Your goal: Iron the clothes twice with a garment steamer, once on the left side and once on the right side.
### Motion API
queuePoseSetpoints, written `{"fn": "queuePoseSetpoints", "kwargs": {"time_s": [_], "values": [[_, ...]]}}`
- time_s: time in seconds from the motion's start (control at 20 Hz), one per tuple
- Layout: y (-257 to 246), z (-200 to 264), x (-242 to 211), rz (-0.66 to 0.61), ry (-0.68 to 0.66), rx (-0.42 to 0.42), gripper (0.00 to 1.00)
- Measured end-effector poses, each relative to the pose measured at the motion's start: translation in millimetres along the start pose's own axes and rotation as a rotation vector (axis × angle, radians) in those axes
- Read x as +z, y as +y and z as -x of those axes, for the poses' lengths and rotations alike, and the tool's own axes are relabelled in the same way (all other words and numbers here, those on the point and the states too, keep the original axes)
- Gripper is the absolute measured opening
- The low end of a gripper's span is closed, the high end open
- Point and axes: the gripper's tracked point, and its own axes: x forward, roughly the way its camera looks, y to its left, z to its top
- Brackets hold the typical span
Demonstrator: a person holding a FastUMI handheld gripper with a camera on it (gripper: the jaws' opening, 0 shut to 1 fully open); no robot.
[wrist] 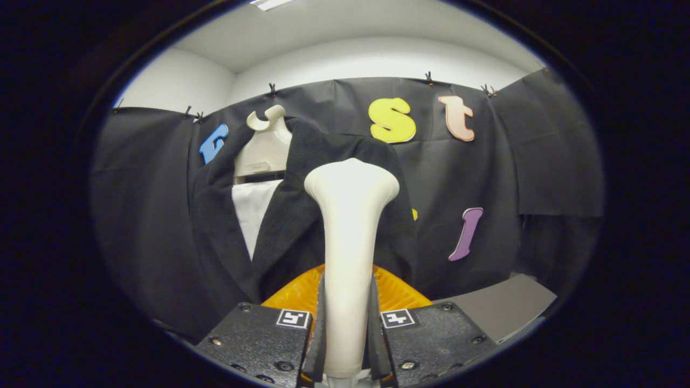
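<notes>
- Gripper view: my jaws (347, 334) are clamped on the cream-white plastic garment steamer (349, 242), one finger pressing each side of its slim handle. The handle stands upright between them and flares out to a broad head at 12 o'clock.
- The task's garment, a black woven jacket (280, 215) over a white shirt front (253, 210), hangs on a cream plastic hanger (267, 143) against the booth's wall. It sits beyond the fingers, from about 10 o'clock to 12 o'clock of the steamer head.
- The steamer head overlaps the jacket panel nearer 1 o'clock. I cannot tell whether it touches the cloth or hovers just off it.
- An orange ribbed plastic piece (294, 293) shows just ahead of the fingers, behind the handle. A grey flat sheet (501, 304) lies on the tabletop at about 4 o'clock.
- My judgement: the grasp is done and I am at the start of a pass, with the head high on one side of the jacket front.
- The next move calls for keeping the grip firm, holding the head flat to the fabric and drawing it down that panel. Then I would shift towards 10 o'clock for the other side, past the lapel.
</notes>
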Motion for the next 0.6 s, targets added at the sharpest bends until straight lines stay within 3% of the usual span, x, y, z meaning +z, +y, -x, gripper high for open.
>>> {"fn": "queuePoseSetpoints", "kwargs": {"time_s": [0.6], "values": [[-10.4,21.3,-83.4,0.08,0.12,-0.051,0.35]]}}
